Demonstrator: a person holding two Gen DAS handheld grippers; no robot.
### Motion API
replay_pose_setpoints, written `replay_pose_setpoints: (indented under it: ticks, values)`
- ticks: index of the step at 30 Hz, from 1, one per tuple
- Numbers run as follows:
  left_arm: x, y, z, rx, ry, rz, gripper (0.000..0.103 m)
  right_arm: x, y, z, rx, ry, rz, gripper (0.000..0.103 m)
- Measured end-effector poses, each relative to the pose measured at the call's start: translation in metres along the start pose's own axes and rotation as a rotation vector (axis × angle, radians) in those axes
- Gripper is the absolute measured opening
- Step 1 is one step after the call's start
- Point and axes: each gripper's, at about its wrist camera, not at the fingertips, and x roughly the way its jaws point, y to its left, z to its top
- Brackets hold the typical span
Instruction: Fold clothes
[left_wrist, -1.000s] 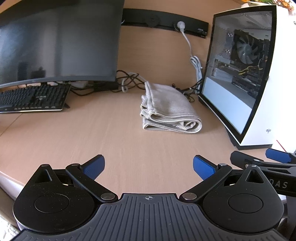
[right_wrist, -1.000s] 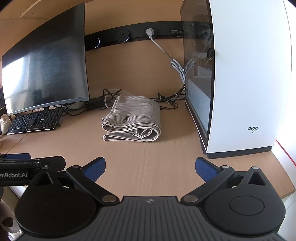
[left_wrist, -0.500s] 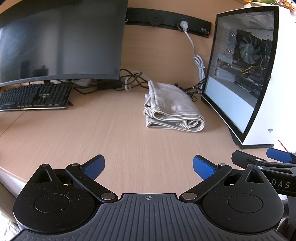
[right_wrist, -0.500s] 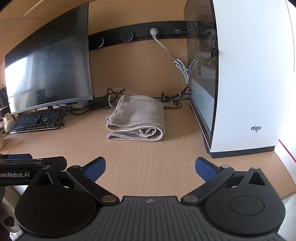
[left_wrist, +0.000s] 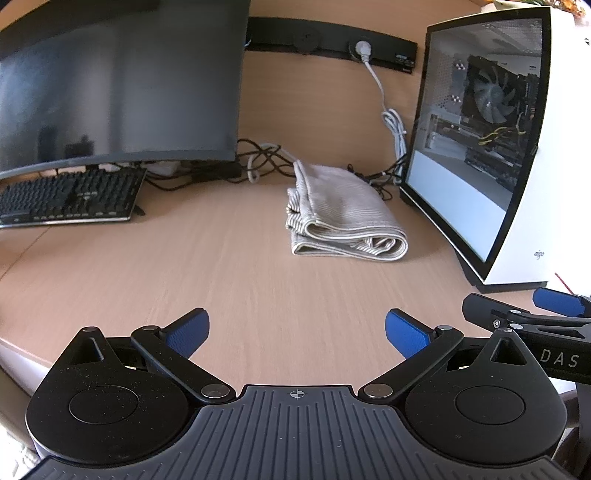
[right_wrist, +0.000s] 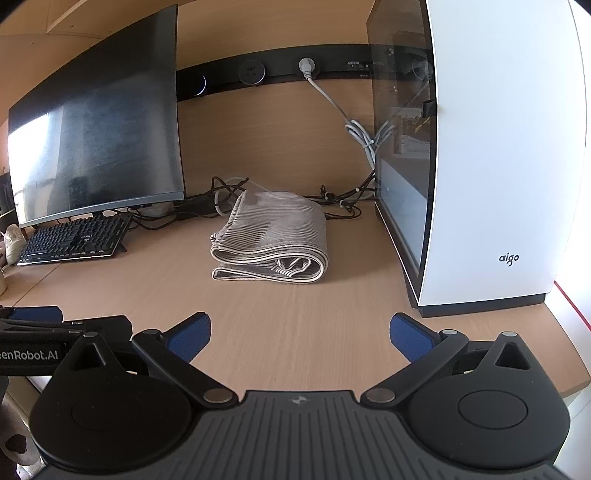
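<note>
A folded grey striped garment lies on the wooden desk, toward the back, between the curved monitor and the white computer case. It sits in a compact stack of several layers, with the rolled fold edges and pale hems facing the front of the desk; the right wrist view shows the same bundle with its rounded fold on the side nearer the case. The garment is near the case's glass side panel but does not touch it, and a tangle of black and white cables runs along the desk just behind it. A white cord drops from a socket in the black strip on the back wall and loops down beside the case. A black keyboard rests under the monitor on the left. The left gripper hangs over the front edge of the desk with its blue-padded fingers spread wide and nothing between them, well apart from the garment. The right gripper is alongside it, likewise spread wide and empty, also well short of the garment. Each view catches part of the other gripper at its edge: the right one at the right side of the left view, the left one at the left side of the right view.
</note>
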Motion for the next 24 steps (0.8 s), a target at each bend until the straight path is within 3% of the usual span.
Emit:
replay_pose_setpoints:
  ticks: [10,16,24]
  values:
    - [0.002,-0.002,0.003,0.0,-0.004,-0.031,0.103,0.0,-0.001,0.001,0.005,-0.002,-0.013,0.103]
    - [0.004,-0.007,0.003,0.039,-0.011,0.027,0.103,0.0,-0.001,0.0,0.004,0.004,-0.01,0.103]
    - [0.01,-0.003,0.003,0.019,0.019,0.016,0.103,0.001,0.001,-0.001,-0.009,0.004,-0.02,0.103]
